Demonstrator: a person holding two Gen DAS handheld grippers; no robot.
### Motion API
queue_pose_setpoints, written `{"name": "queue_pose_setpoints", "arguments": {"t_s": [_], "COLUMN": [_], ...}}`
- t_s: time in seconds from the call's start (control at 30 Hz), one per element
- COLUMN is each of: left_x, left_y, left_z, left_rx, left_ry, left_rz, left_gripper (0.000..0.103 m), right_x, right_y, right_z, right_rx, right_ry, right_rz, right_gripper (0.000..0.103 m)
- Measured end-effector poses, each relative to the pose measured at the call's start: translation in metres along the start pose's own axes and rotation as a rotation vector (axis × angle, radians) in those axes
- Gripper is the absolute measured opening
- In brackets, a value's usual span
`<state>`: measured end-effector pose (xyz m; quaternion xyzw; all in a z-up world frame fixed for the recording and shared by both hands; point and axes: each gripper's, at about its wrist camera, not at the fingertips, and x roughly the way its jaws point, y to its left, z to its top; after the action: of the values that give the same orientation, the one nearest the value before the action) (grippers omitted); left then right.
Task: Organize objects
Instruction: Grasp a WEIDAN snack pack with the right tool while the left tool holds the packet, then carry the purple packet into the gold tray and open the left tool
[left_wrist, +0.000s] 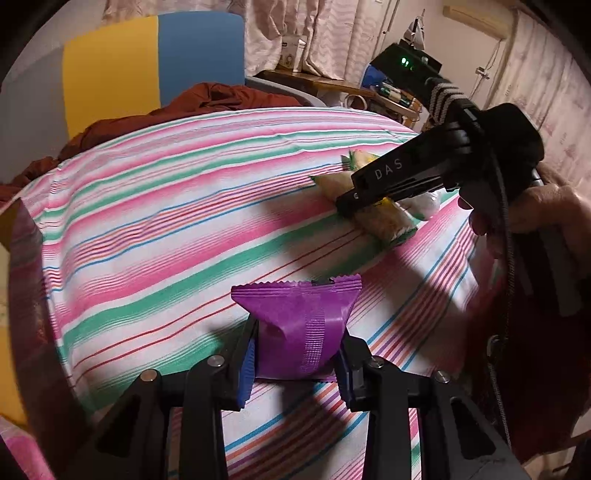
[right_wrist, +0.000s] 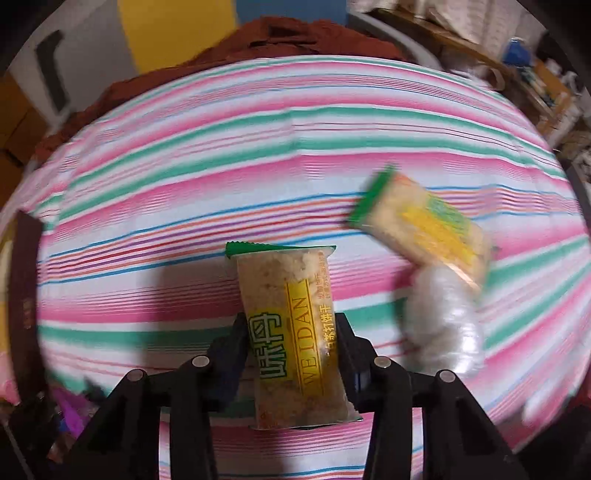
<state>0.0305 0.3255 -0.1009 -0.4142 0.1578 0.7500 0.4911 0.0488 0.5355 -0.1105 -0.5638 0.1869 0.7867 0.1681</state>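
Note:
My left gripper (left_wrist: 295, 354) is shut on a purple snack packet (left_wrist: 301, 325) and holds it just above the striped cloth (left_wrist: 166, 206). My right gripper (right_wrist: 291, 332) is shut on a green-and-yellow cracker packet (right_wrist: 291, 314). In the left wrist view the right gripper (left_wrist: 351, 203) shows at the right, over that cracker packet (left_wrist: 384, 221). A second cracker packet (right_wrist: 424, 225) and a white wrapped snack (right_wrist: 439, 317) lie on the cloth to the right of the right gripper.
The striped cloth covers a table. A rust-red cloth heap (left_wrist: 207, 103) lies at its far edge before a yellow and blue panel (left_wrist: 147, 66). A cluttered shelf (left_wrist: 399, 74) stands at the far right. A dark box (right_wrist: 22, 280) sits at the left edge.

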Motion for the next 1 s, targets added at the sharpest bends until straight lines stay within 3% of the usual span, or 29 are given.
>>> {"name": "queue_pose_setpoints", "arguments": {"t_s": [0.17, 0.4, 1.0], "left_x": [-0.014, -0.054, -0.143], "left_y": [0.002, 0.0, 0.031], "left_z": [-0.001, 0.001, -0.008], "left_rx": [-0.01, -0.006, -0.134], "left_ry": [-0.015, -0.079, -0.223], "left_rz": [0.052, 0.104, 0.204], "left_gripper": [0.036, 0.036, 0.037], "right_x": [0.002, 0.002, 0.007], "right_y": [0.019, 0.019, 0.042], "right_z": [-0.005, -0.009, -0.018], "right_rx": [-0.106, -0.134, -0.168], "right_ry": [0.013, 0.019, 0.009], "right_rz": [0.006, -0.007, -0.06], "right_gripper": [0.044, 0.045, 0.045]}}
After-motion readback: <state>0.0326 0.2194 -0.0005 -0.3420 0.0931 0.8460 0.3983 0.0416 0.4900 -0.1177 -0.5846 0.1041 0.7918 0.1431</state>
